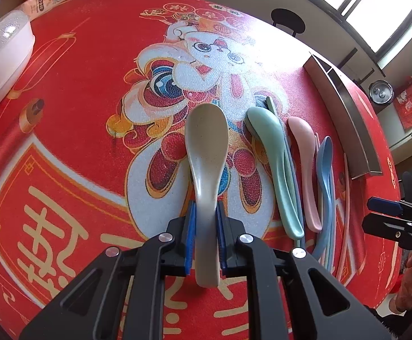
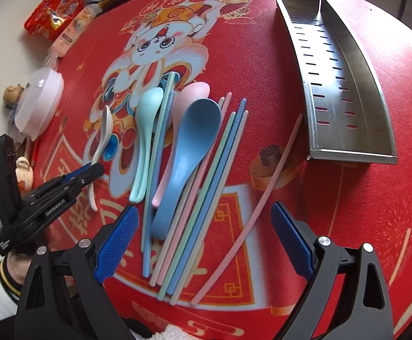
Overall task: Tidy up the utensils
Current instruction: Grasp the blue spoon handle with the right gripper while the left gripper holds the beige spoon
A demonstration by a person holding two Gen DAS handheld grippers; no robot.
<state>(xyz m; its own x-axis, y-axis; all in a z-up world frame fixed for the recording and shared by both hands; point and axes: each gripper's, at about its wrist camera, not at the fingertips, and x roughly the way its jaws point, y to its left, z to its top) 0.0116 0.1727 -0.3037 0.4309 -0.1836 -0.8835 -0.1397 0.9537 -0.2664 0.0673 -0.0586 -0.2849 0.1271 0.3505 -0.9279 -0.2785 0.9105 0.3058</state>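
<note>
My left gripper (image 1: 206,215) is shut on the handle of a beige spoon (image 1: 206,153), bowl pointing forward above the red mat; it shows in the right wrist view (image 2: 87,171) with the spoon (image 2: 104,133). To its right lie a green spoon (image 1: 273,155), a pink spoon (image 1: 305,158) and a blue spoon (image 1: 326,170). My right gripper (image 2: 206,226) is open above a pile of spoons and chopsticks: a blue spoon (image 2: 189,141), a green spoon (image 2: 146,124), a pink spoon (image 2: 191,93), several pastel chopsticks (image 2: 206,175) and a lone pink chopstick (image 2: 262,175).
A slotted steel tray (image 2: 347,79) with two compartments stands at the mat's right; it shows in the left wrist view (image 1: 344,113). A white lidded container (image 2: 40,102), snack packets (image 2: 53,19) and small teapots (image 2: 23,171) sit at the left edge.
</note>
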